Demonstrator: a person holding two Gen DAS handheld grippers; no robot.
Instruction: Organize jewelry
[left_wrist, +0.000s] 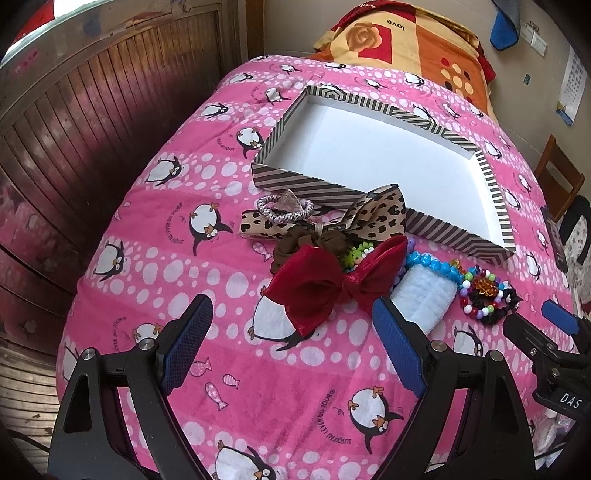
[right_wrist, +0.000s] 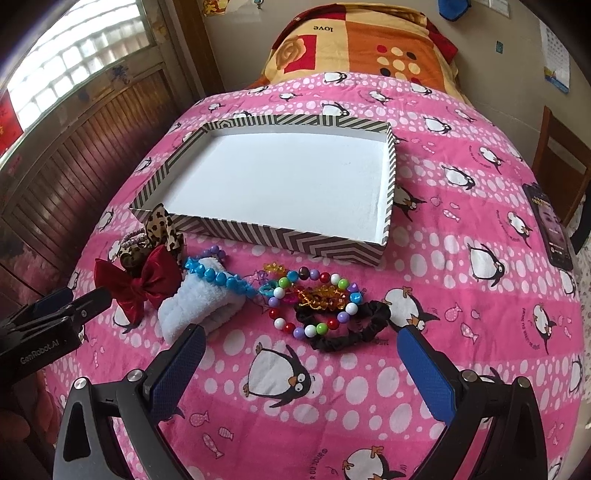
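A striped box (left_wrist: 436, 226) (right_wrist: 280, 236) with a bare white floor lies on the pink penguin blanket. In front of it lies a row of accessories: a red bow (left_wrist: 317, 284) (right_wrist: 136, 284), a leopard bow (left_wrist: 376, 216) (right_wrist: 162, 225), a white fluffy band (left_wrist: 428, 295) (right_wrist: 199, 306), blue beads (left_wrist: 432, 264) (right_wrist: 218, 277), a multicolour bead bracelet (left_wrist: 480, 295) (right_wrist: 314, 295) and a black scrunchie (right_wrist: 354, 332). My left gripper (left_wrist: 291, 325) is open just short of the red bow. My right gripper (right_wrist: 301, 350) is open just short of the bracelet and scrunchie.
The pink blanket (left_wrist: 221, 369) (right_wrist: 461, 295) covers a bed with an orange quilt (right_wrist: 369, 40) at the far end. A phone (right_wrist: 550, 225) lies at the right edge. A wooden wall panel (left_wrist: 92, 129) is on the left, a chair (left_wrist: 557, 177) on the right.
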